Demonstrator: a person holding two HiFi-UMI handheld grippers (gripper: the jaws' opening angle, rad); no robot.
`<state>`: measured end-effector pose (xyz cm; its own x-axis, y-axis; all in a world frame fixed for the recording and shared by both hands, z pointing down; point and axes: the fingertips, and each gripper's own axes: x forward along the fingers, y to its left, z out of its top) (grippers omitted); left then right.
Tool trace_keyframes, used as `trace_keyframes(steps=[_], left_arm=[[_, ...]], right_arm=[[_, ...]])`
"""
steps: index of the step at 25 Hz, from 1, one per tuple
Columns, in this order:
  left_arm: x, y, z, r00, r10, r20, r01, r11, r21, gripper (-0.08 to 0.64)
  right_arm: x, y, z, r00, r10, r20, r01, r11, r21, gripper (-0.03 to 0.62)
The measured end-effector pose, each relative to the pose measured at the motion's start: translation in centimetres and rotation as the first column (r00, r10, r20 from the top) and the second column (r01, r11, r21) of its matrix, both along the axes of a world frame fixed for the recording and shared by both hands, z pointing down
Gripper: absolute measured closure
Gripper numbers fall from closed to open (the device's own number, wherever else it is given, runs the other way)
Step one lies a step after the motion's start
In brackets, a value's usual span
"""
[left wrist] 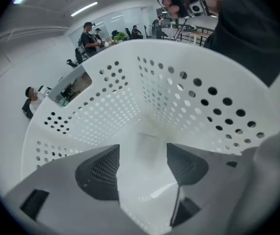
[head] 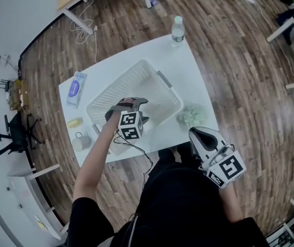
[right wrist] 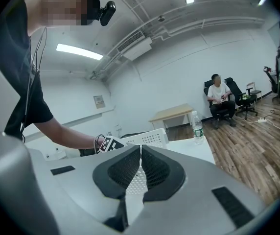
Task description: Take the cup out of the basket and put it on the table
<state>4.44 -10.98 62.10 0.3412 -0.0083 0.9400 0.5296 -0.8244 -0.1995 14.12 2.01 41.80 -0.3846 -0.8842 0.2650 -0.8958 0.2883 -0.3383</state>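
The cup [head: 80,140], just one, sits on the table [head: 188,66] beside the one basket [head: 136,78], left gripper [left wrist: 142,155] wide apart inside it, right gripper [right wrist: 141,151] pressed together.

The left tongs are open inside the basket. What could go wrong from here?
1. The left tongs sit low in a corner of the basket, with its walls close by: a jaw may catch one and drag the basket on the table.
2. Only a pale, unclear shape lies between the jaws: closing on it blind may miss or slip.
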Motion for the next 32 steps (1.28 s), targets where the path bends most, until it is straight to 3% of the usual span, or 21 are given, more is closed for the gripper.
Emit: trace_keyframes(steps=[10, 18, 20, 25, 32], left_arm=[[0.0, 0.2, 5.4, 0.99, 0.082, 0.112, -0.078, 0.996, -0.033, 0.216], [0.8, 0.1, 7.4, 0.987, 0.1, 0.122, -0.098, 0.995, -0.018, 0.236], [0.9, 0.0, 7.5, 0.988, 0.103, 0.116, -0.103, 0.995, -0.012, 0.284], [1.1, -0.4, 7.0, 0.993, 0.074, 0.086, -0.075, 0.997, 0.006, 0.295], [1.9, -2.3, 3.3, 0.998, -0.034, -0.045, 0.035, 0.999, 0.04, 0.302]], right_arm=[[1.6, 0.5, 0.7, 0.999, 0.054, -0.008, -0.054, 0.998, -0.03, 0.565], [2.1, 0.7, 0.8, 0.998, 0.068, -0.015, -0.068, 0.997, -0.045, 0.566], [2.2, 0.8, 0.8, 0.997, 0.069, -0.017, -0.069, 0.997, -0.046, 0.566], [2.1, 1.0, 0.7, 0.998, 0.063, -0.02, -0.064, 0.997, -0.042, 0.565], [1.5, 1.0, 0.0, 0.999, 0.036, -0.021, -0.037, 0.999, -0.023, 0.565]])
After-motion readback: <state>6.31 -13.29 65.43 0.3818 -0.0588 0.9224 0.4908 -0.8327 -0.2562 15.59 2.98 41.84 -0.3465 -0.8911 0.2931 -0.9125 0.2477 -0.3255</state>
